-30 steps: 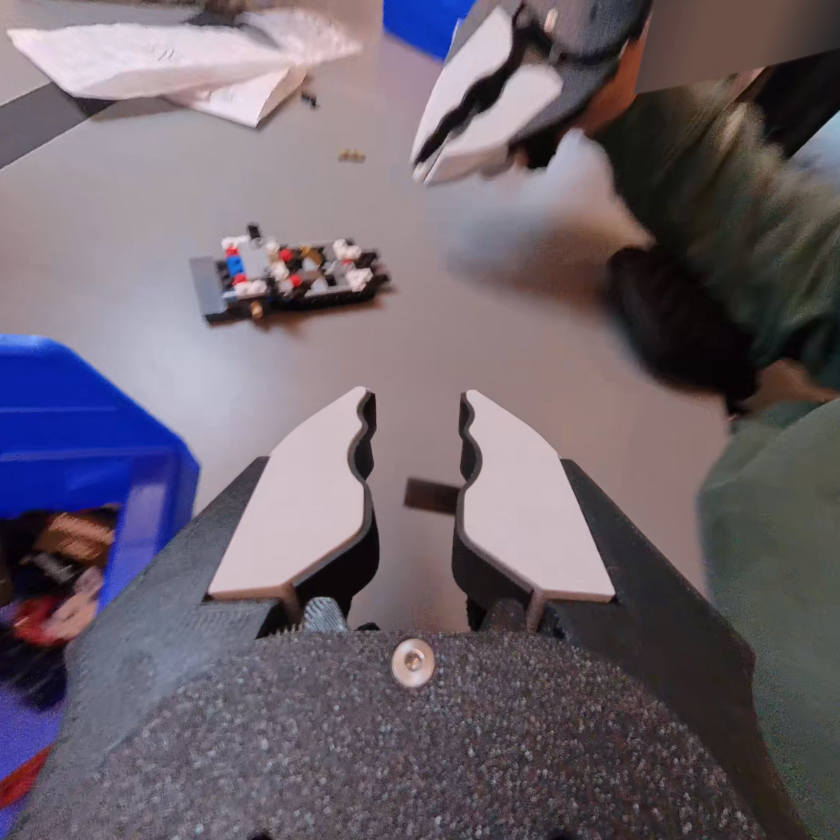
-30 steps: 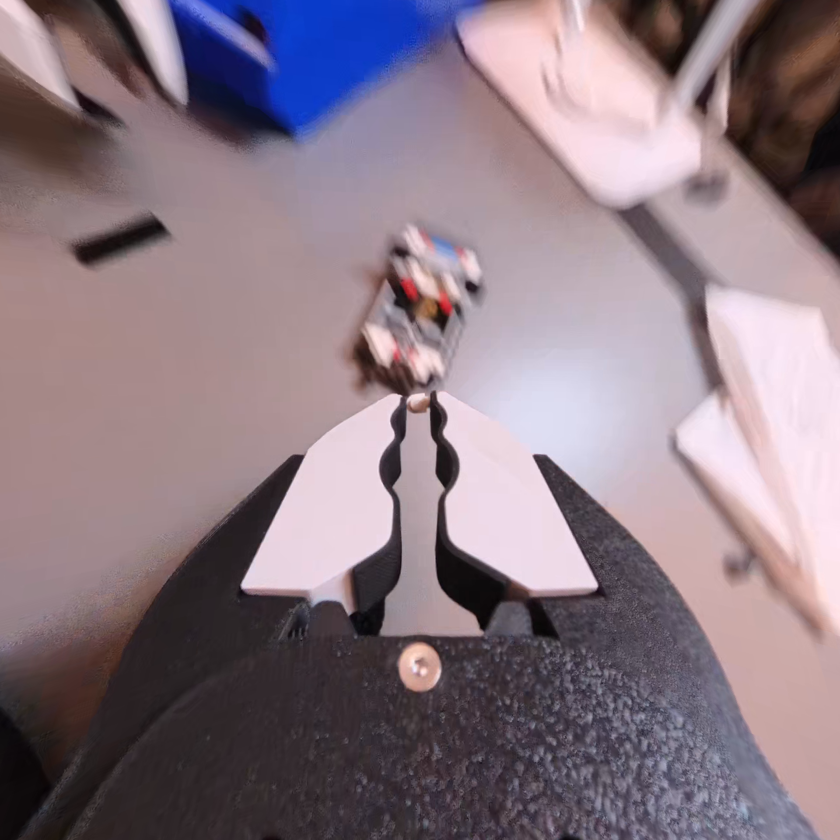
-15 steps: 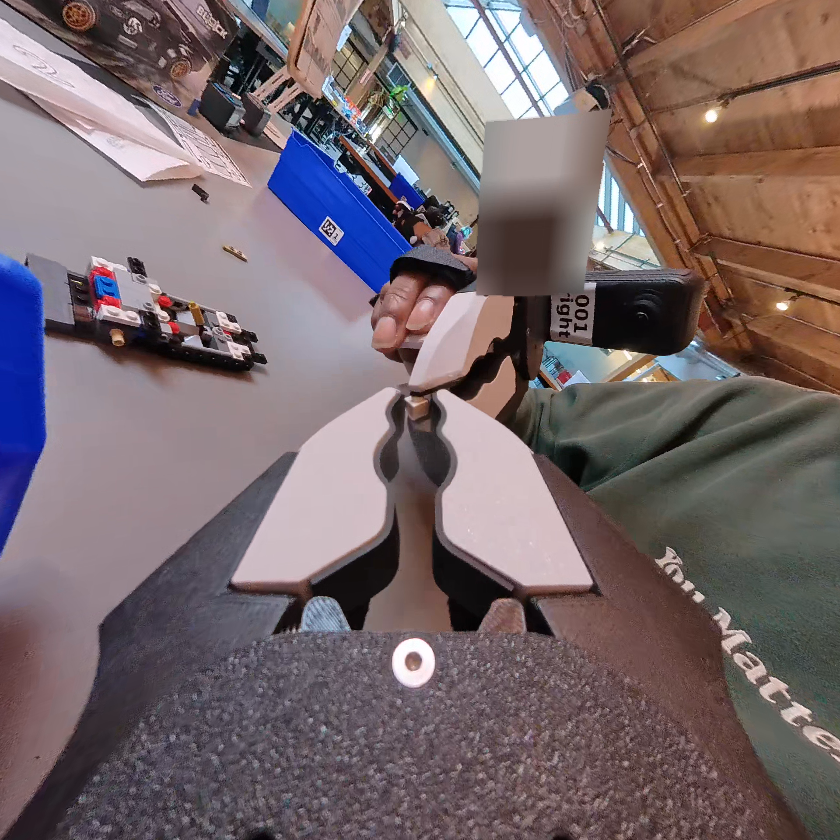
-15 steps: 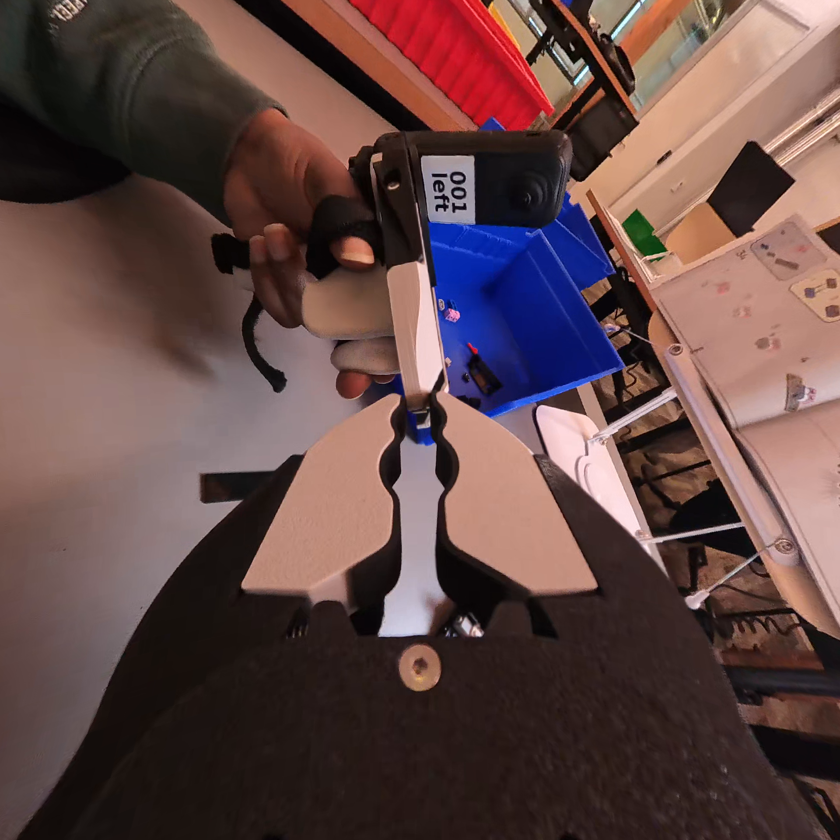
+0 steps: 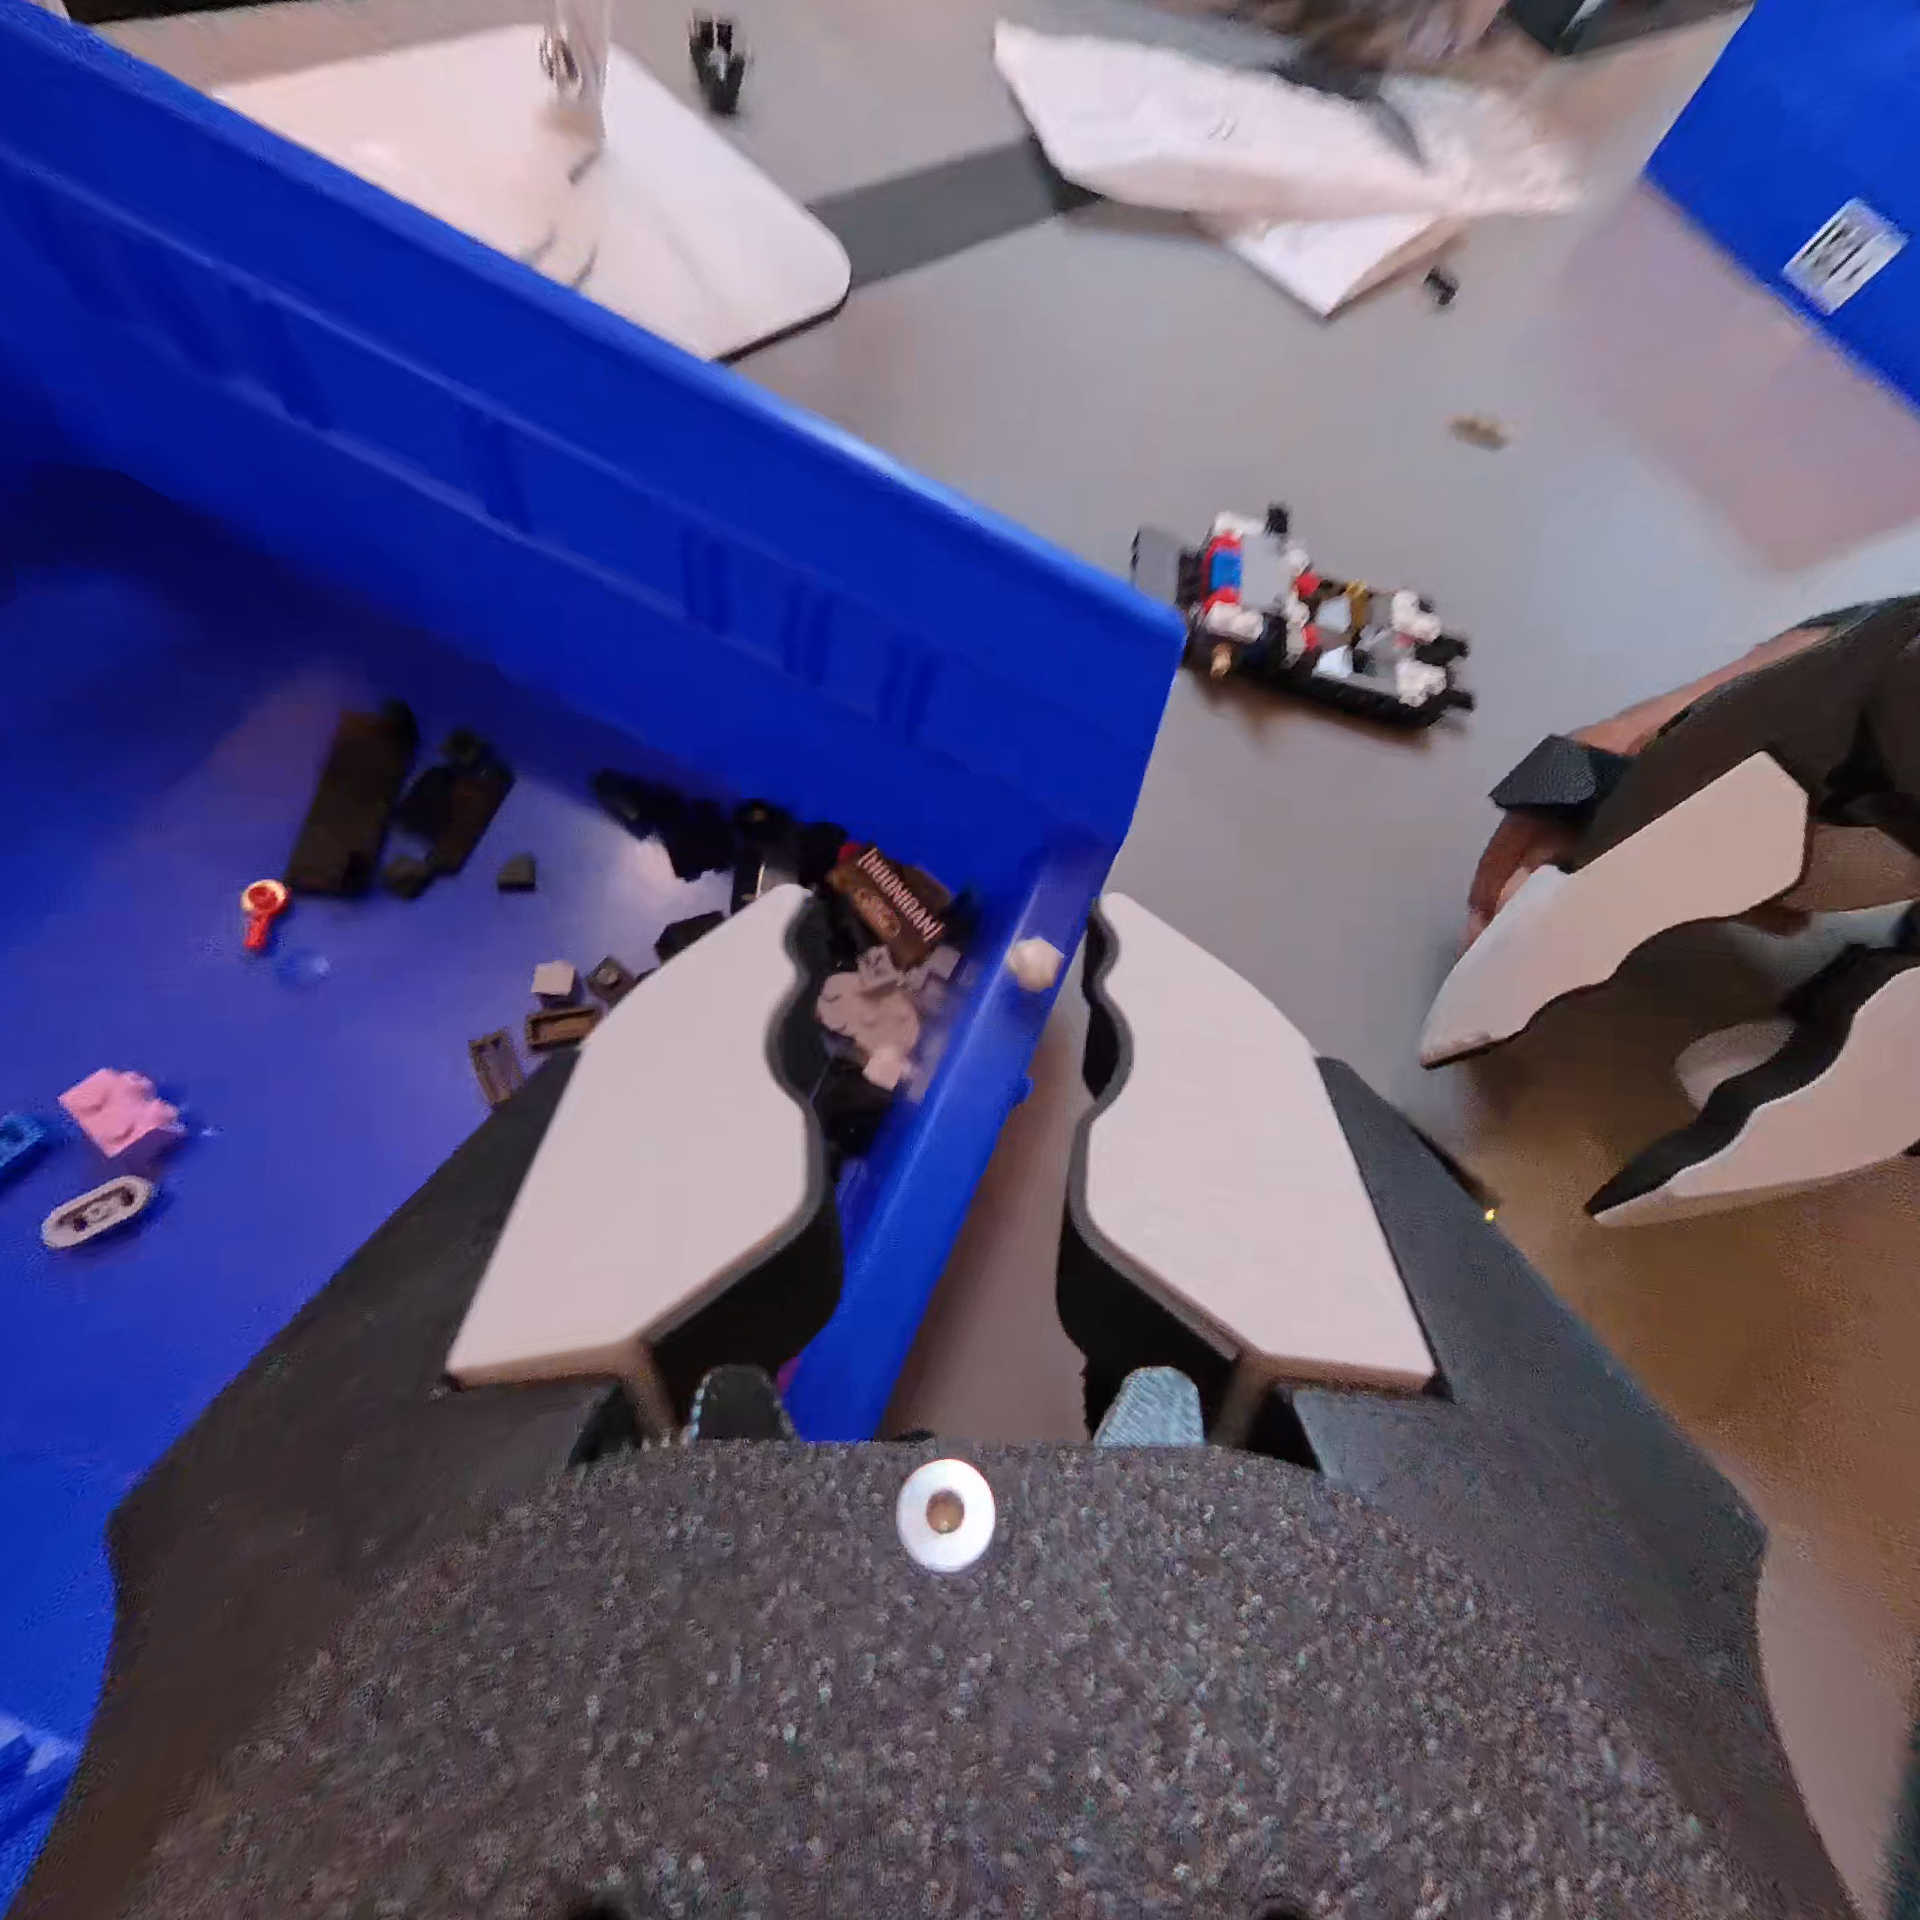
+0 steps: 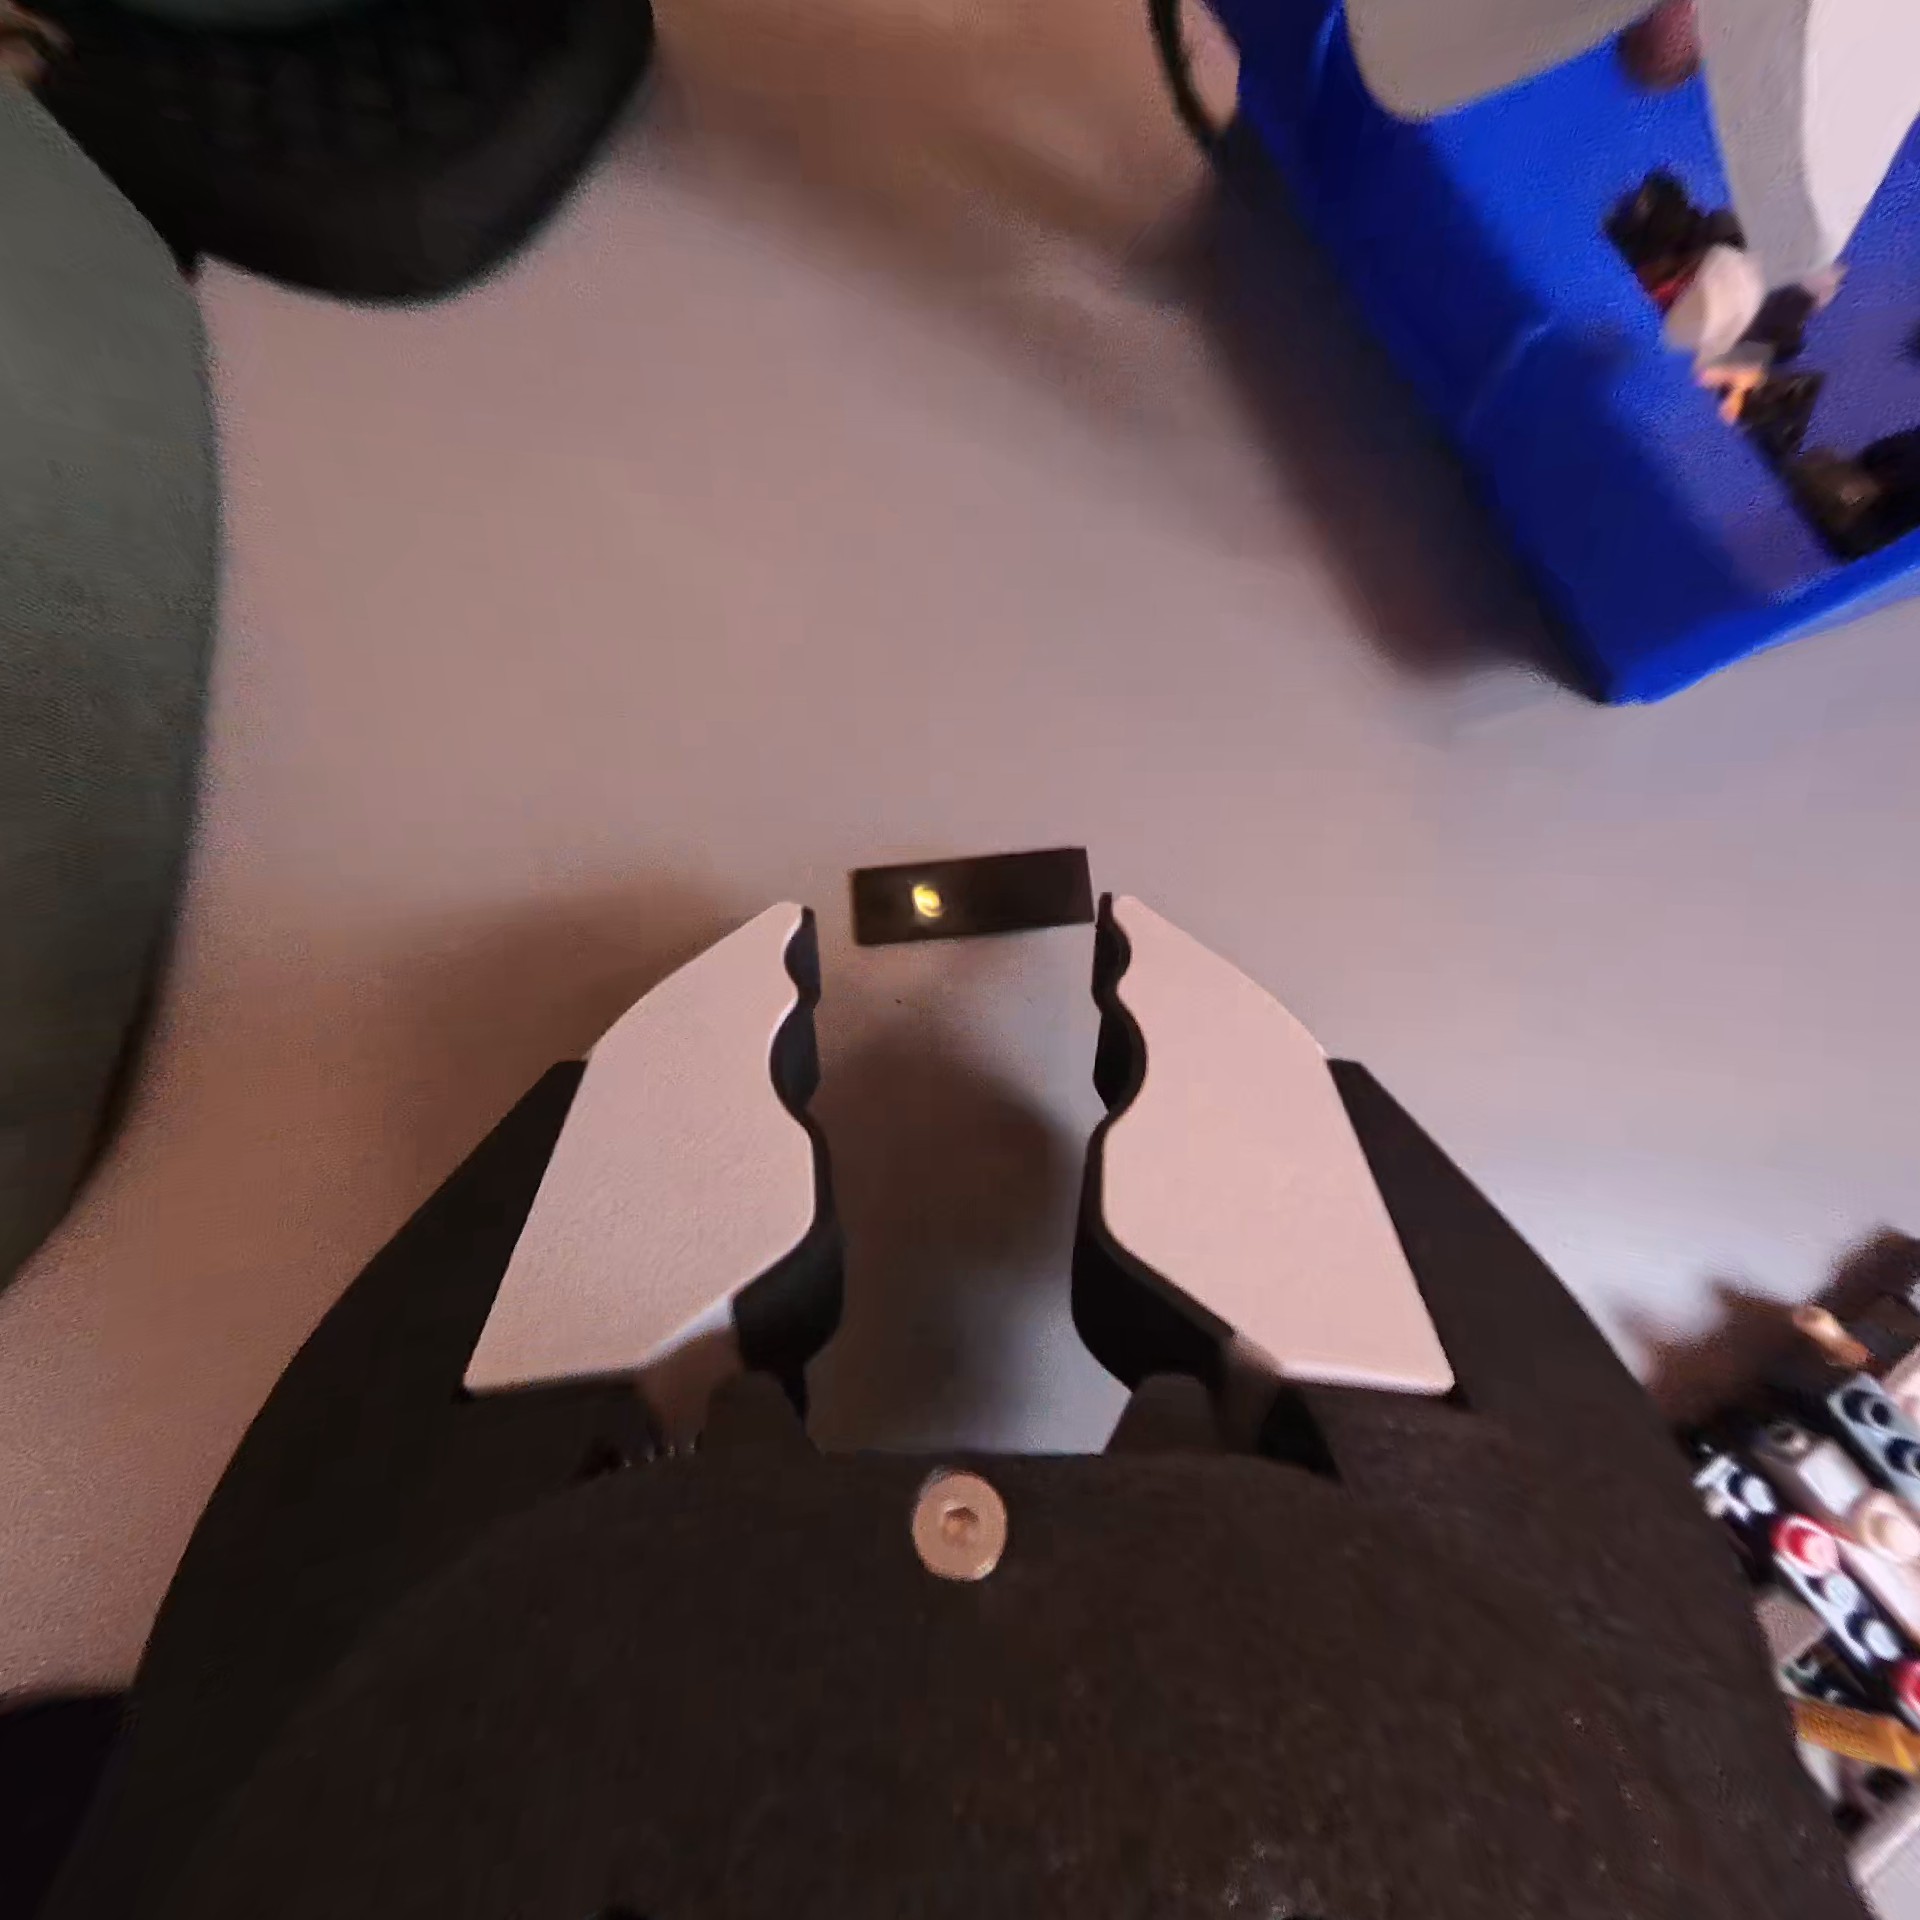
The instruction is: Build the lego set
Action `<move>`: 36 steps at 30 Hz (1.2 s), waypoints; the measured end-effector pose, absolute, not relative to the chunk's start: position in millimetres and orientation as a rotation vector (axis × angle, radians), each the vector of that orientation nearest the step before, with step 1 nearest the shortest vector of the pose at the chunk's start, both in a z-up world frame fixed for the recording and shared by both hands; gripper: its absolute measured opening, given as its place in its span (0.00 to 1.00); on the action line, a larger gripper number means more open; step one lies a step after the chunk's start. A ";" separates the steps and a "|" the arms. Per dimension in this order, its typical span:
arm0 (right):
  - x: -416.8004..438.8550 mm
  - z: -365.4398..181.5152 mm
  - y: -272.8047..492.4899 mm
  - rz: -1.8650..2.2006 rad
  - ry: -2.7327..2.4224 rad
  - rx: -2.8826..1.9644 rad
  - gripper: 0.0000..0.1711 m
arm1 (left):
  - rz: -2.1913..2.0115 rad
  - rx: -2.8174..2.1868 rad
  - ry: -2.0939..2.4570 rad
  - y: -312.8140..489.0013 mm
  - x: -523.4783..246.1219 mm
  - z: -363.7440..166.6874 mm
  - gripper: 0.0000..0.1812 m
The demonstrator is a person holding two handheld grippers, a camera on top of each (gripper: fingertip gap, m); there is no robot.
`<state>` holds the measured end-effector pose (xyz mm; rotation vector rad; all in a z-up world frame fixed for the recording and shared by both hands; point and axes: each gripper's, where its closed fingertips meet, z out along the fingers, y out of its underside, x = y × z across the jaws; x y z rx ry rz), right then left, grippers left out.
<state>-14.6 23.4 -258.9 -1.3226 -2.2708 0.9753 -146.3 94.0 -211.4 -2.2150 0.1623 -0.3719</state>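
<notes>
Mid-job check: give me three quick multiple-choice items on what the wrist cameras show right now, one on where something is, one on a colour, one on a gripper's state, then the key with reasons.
1. Where is the small tan piece?
A. In the gap between the left gripper's fingers, over the bin's edge
B. On the white paper
C. Held by the right gripper

2. What colour is the bin holding the loose bricks?
A. Red
B. Blue
C. Green

3. How is the right gripper set?
A. Shut on a brick
B. Shut on nothing
C. Open, with a flat black strip on the table just past its fingertips

Key: 1 A, the left wrist view shows it between the spread fingers, apparently touching neither. 2 B, its walls are blue in both views. 3 C, the right wrist view shows a wide, empty gap.
</notes>
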 end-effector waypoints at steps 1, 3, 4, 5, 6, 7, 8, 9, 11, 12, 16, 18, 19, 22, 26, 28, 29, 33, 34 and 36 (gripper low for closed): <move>-15.8 -264.3 24.8 0.941 -2.281 -1.325 0.31 | -0.335 -2.240 0.182 92.6 -147.8 -215.7 0.29; -16.8 -268.8 23.2 0.924 -2.304 -1.325 0.31 | -0.294 -2.275 0.249 89.1 -145.0 -222.0 0.33; -16.8 -270.8 23.1 0.909 -2.314 -1.330 0.32 | -0.286 -2.285 0.276 87.8 -142.5 -224.0 0.34; -16.5 -273.2 23.4 0.892 -2.323 -1.333 0.32 | -0.278 -2.292 0.304 86.6 -140.3 -225.4 0.35; -15.7 -275.3 23.1 0.883 -2.333 -1.338 0.33 | -0.266 -2.301 0.334 85.2 -138.7 -227.3 0.36; -15.5 -276.9 23.2 0.874 -2.337 -1.341 0.33 | -0.245 -2.310 0.364 83.9 -138.0 -229.3 0.37; -15.3 -277.4 23.0 0.867 -2.340 -1.338 0.33 | -0.219 -2.321 0.393 82.6 -137.9 -231.5 0.37; -15.0 -277.3 22.3 0.863 -2.346 -1.336 0.33 | -0.194 -2.326 0.421 81.7 -137.7 -233.0 0.38; -15.8 -278.0 22.2 0.845 -2.348 -1.334 0.33 | -0.155 -2.303 0.449 82.6 -137.8 -230.6 0.37; -16.2 -278.1 21.7 0.837 -2.350 -1.331 0.33 | -0.146 -2.289 0.452 83.1 -137.9 -227.7 0.37; -16.8 -278.1 19.5 0.825 -2.355 -1.327 0.32 | -0.210 -2.230 0.578 71.0 -126.7 -208.4 0.23; -17.8 -278.0 19.0 0.830 -2.351 -1.327 0.30 | -0.231 -2.207 0.654 62.7 -119.8 -200.4 0.20; -18.7 -277.8 18.2 0.836 -2.350 -1.325 0.29 | -0.232 -2.195 0.689 59.5 -116.7 -197.7 0.17; -19.5 -277.8 17.1 0.830 -2.356 -1.327 0.28 | -0.213 -2.162 0.759 56.3 -109.1 -193.9 0.15; -20.7 -277.2 18.5 0.823 -2.337 -1.310 0.28 | -0.238 -2.167 0.825 51.4 -99.7 -198.9 0.14; -22.2 -273.4 22.0 0.819 -2.307 -1.295 0.28 | -0.340 -2.167 0.873 43.5 -85.9 -203.4 0.14; -24.3 -268.5 23.8 0.829 -2.276 -1.284 0.28 | -0.429 -2.171 0.894 37.7 -75.7 -206.7 0.14; -35.4 -235.3 38.7 0.821 -2.073 -1.179 0.28 | -0.764 -2.183 0.748 38.4 -48.5 -214.7 0.19; -37.2 -226.4 42.9 0.807 -2.021 -1.151 0.28 | -0.846 -2.175 0.671 42.8 -45.0 -213.1 0.20; -39.9 -209.2 48.7 0.786 -1.924 -1.093 0.28 | -0.987 -2.157 0.527 51.0 -41.6 -209.5 0.20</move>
